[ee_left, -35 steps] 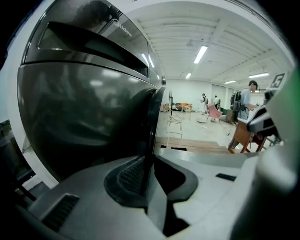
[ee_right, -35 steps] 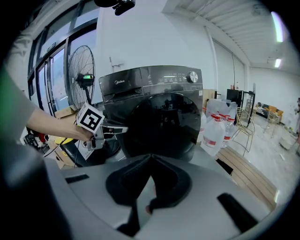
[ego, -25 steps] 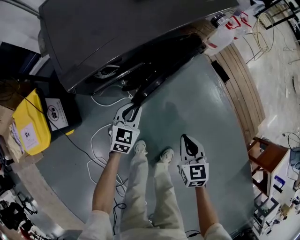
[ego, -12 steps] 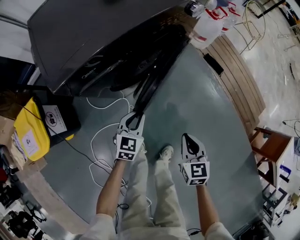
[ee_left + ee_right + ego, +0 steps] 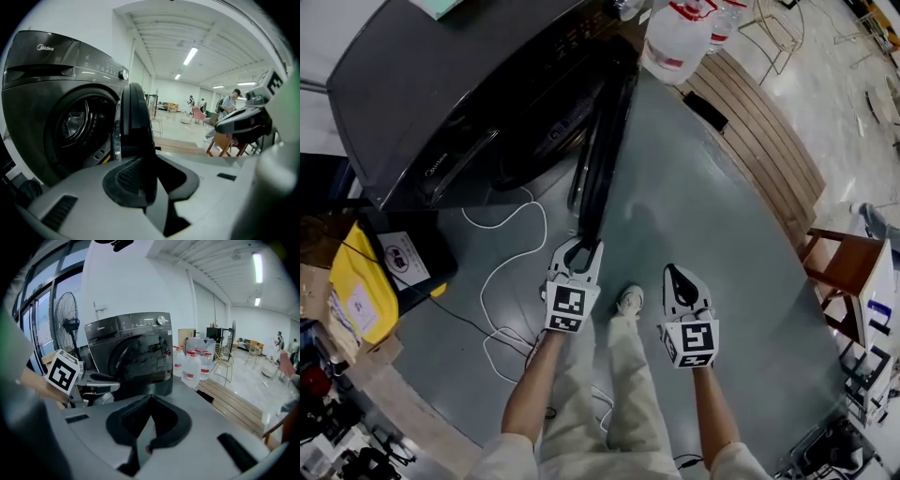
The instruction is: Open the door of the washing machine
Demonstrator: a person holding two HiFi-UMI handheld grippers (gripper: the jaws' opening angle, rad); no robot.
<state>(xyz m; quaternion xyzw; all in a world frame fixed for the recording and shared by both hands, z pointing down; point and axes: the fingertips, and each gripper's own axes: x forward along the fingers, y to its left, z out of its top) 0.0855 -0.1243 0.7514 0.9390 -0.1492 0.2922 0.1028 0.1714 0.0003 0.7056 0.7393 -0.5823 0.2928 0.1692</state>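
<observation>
The dark grey washing machine (image 5: 422,103) stands at the upper left of the head view. Its round door (image 5: 602,141) is swung out, edge-on toward me. My left gripper (image 5: 578,251) is at the door's free edge. In the left gripper view the door (image 5: 136,122) runs up from between the jaws, which are opening. It lies against the left pad, with a gap on the right side. The drum (image 5: 75,124) shows inside the opening. My right gripper (image 5: 673,274) hangs to the right, over the floor, shut with nothing in it.
Large water bottles (image 5: 675,37) stand right of the machine beside a wooden platform (image 5: 759,141). A yellow box (image 5: 361,281) sits at the left and a white cable (image 5: 502,281) loops on the floor. A wooden stool (image 5: 848,267) is at the right. My shoe (image 5: 628,300) is between the grippers.
The door has swung further out from the machine. My left gripper came back toward me with the door's edge, and its jaws have loosened. The right gripper stayed beside it.
</observation>
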